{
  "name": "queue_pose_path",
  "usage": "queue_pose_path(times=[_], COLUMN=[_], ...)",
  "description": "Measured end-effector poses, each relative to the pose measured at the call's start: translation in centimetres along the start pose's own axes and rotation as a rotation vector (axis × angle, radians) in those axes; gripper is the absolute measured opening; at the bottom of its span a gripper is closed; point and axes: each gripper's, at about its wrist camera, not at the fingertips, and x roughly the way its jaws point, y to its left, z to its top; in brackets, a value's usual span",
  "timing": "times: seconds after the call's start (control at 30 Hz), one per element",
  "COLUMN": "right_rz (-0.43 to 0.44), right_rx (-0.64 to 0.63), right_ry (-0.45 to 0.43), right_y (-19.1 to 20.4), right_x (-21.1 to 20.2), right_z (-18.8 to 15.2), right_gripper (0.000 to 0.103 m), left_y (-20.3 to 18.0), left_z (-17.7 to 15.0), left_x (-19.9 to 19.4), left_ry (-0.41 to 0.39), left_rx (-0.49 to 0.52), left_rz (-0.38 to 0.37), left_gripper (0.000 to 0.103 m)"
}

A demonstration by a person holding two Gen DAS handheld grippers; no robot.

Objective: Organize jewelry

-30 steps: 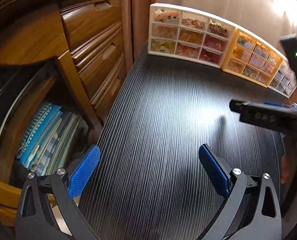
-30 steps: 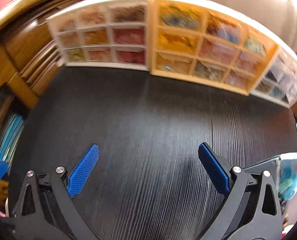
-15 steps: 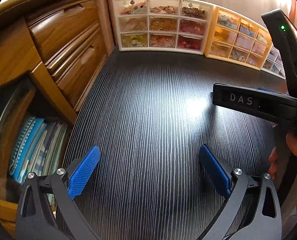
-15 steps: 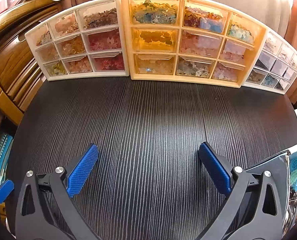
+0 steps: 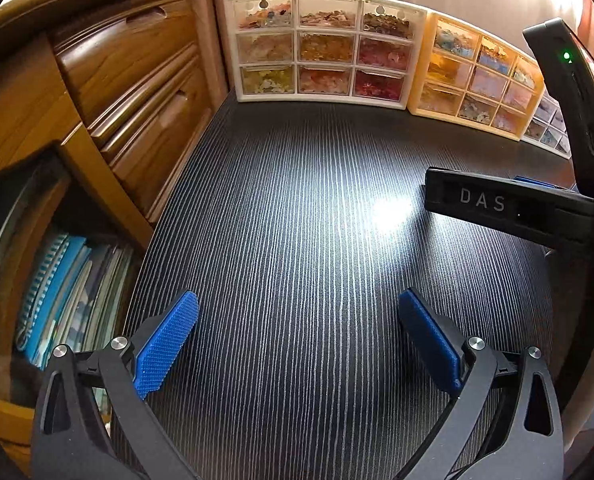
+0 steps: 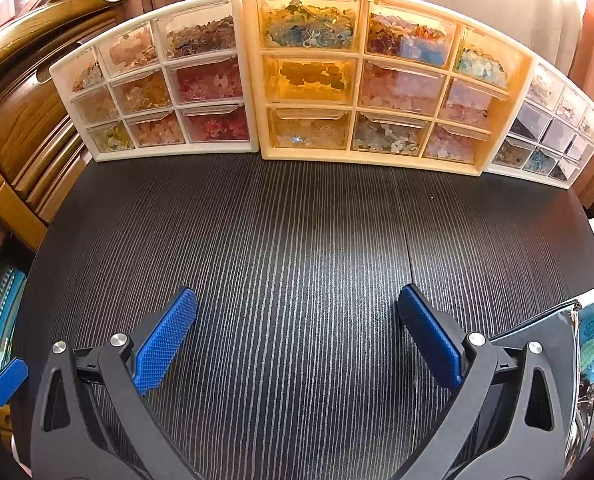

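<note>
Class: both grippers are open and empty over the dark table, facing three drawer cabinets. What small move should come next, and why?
Probably advance the right gripper toward the orange cabinet straight ahead. Every drawer looks shut, no loose jewelry lies on the table, and the left gripper sits farther back.

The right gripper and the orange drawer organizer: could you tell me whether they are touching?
Apart. In the right wrist view, the right gripper hangs open over the table, with bare dark tabletop between its fingertips and the orange drawer organizer.
</note>
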Motion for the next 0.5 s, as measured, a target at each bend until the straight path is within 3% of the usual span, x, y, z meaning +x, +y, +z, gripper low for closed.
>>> queue_pose_path(times=[0.5], right_rz=[0.0], right_rx=[0.0], right_ry=[0.0], right_y=[0.03], right_x=[0.01], right_z=[0.0], right_gripper=[0.097], left_y=[0.1], left_z=[-0.03], left_x=[0.04], left_ry=[0.0], left_rx=[0.0], left_rz=[0.001], left_gripper=[0.1])
